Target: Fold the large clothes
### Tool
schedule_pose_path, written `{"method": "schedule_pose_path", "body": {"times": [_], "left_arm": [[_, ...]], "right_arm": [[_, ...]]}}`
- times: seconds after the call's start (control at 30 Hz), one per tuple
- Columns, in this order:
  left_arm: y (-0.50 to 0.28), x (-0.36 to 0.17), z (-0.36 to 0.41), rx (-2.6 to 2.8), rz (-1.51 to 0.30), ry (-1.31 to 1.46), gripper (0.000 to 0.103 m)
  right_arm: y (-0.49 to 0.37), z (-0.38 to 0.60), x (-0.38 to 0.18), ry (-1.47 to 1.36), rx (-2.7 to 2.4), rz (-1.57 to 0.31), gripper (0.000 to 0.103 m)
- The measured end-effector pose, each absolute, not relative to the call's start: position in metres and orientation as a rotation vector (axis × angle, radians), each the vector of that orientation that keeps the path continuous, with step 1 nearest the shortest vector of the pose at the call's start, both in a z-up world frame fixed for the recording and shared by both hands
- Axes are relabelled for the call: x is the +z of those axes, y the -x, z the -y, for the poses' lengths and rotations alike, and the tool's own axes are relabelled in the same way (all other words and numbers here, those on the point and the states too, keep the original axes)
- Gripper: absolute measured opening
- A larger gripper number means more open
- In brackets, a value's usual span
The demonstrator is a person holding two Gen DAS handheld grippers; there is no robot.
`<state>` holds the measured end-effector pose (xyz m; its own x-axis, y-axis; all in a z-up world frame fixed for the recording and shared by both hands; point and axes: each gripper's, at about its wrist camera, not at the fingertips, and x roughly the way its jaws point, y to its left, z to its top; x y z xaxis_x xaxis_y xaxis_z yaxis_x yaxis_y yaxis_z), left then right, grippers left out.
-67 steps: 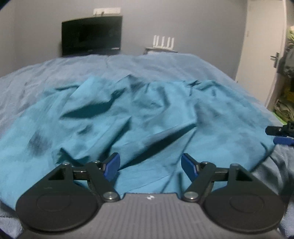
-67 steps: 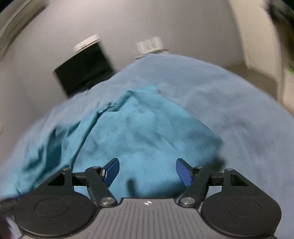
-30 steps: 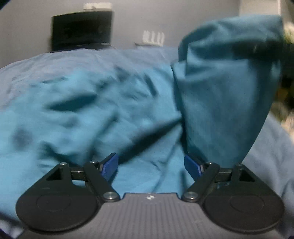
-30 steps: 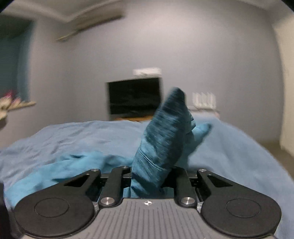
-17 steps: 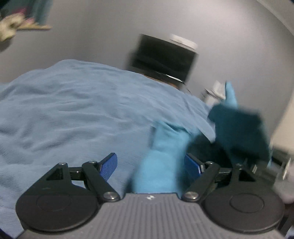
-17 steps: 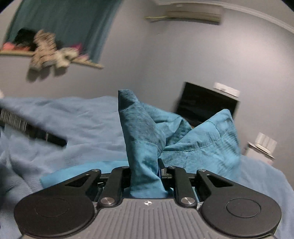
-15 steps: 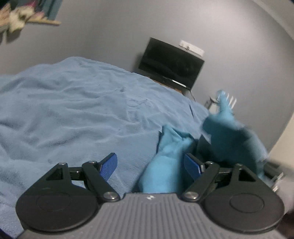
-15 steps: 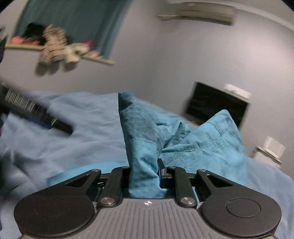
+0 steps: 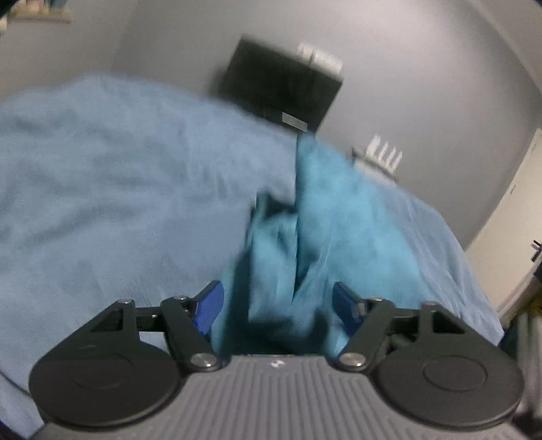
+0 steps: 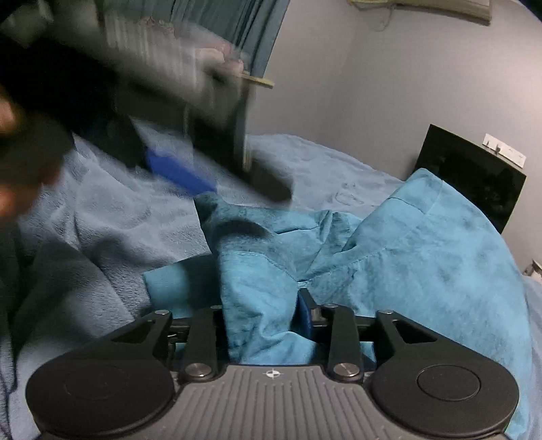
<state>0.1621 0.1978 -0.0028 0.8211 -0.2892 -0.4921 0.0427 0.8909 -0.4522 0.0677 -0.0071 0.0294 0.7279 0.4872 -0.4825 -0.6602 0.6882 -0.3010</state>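
Note:
A teal garment (image 9: 325, 230) lies bunched on the blue bed blanket (image 9: 118, 186). In the left wrist view a fold of it stands between the blue pads of my left gripper (image 9: 277, 304). Its jaws are closing and the pads show small gaps to the cloth. In the right wrist view the garment (image 10: 423, 270) runs through my right gripper (image 10: 264, 318). Those jaws are opening, the right pad (image 10: 305, 318) stands bare beside the slumped cloth, and the left pad is hidden under it. My left gripper (image 10: 247, 194) shows blurred just above the garment's far tip.
A black TV (image 9: 281, 91) and a white router (image 9: 382, 155) stand against the grey wall beyond the bed. A door (image 9: 518, 220) is at the right. A hand (image 10: 6, 118) shows at the left edge, with a curtain (image 10: 230, 20) behind.
The right jaws have parted from their tight grip and the cloth between them has sunk. The left jaws have narrowed around a fold. The left gripper has swung in over the garment.

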Motion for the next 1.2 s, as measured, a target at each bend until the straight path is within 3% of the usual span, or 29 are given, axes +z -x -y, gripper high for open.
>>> {"method": "schedule_pose_path", "body": {"times": [0.03,0.1,0.33,0.63,0.83,0.93,1.07,1.2], "left_arm": [[-0.168,-0.013,-0.201,-0.203,-0.621,0.502,0.029],[-0.173,-0.023,-0.206,-0.213,-0.652,0.565,0.023],[-0.167,-0.022,-0.201,-0.176,-0.690,0.494,0.019],[-0.134,-0.017,-0.198,-0.160,-0.729,0.455,0.017],[-0.124,-0.014,-0.204,-0.122,-0.713,0.452,0.016],[-0.117,0.000,-0.198,-0.067,-0.617,0.385,0.022],[-0.112,0.021,-0.169,-0.045,-0.462,0.210,0.056],[-0.115,0.035,-0.145,-0.132,-0.395,0.182,0.058]], "right_arm": [[-0.065,0.010,0.030,0.483,0.667,-0.379,0.044],[-0.063,0.003,0.031,0.500,0.677,-0.387,0.047],[-0.024,0.049,0.063,0.359,0.713,-0.371,0.057],[-0.110,0.164,0.081,0.034,0.301,-0.466,0.047],[-0.154,0.151,0.060,0.026,0.356,-0.512,0.048],[-0.170,0.135,0.055,0.062,0.374,-0.521,0.048],[-0.174,0.126,0.046,0.071,0.411,-0.497,0.048],[-0.173,0.126,0.048,0.086,0.460,-0.486,0.047]]}}
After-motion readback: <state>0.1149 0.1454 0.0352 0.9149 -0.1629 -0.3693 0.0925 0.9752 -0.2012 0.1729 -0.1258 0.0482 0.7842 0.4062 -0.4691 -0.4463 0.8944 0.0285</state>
